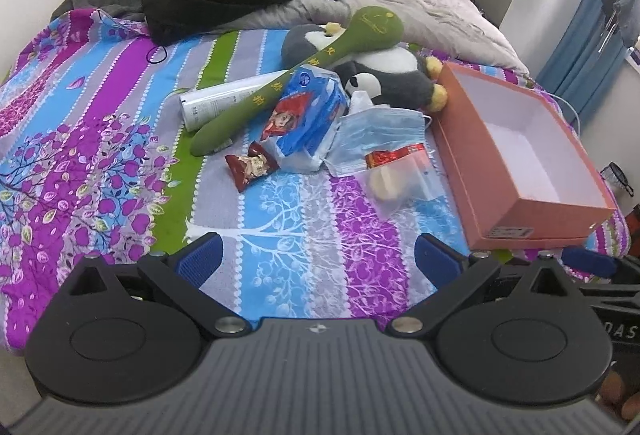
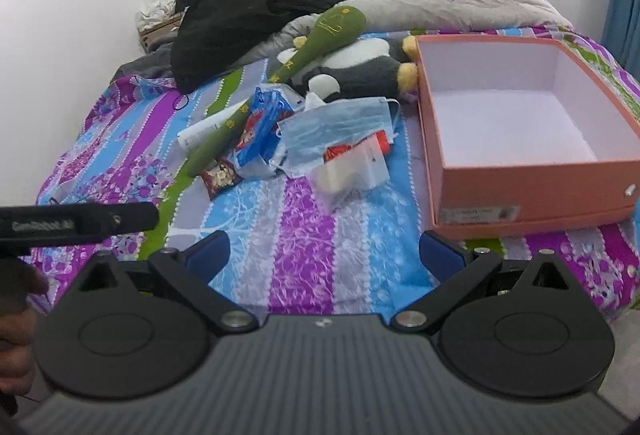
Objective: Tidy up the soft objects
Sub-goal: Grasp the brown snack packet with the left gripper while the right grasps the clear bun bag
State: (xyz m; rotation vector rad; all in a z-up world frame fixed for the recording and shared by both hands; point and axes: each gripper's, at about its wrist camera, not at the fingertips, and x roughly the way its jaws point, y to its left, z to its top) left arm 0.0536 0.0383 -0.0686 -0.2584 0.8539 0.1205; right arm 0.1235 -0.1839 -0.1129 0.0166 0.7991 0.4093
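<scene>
Soft items lie heaped on the bedspread (image 1: 304, 219) just left of the orange box (image 1: 516, 139): a plush penguin (image 1: 384, 71), a green plush club (image 1: 304, 71), a tissue pack (image 1: 308, 115) and a face mask (image 1: 376, 135). Left wrist view: the left gripper (image 1: 316, 255) has its jaws wide apart, holding nothing, short of the heap.

Right wrist view: the right gripper (image 2: 324, 255) is likewise spread wide, empty, touching nothing. The heap sits left of the box (image 2: 532, 171), the mask (image 2: 340, 127) nearest it.
</scene>
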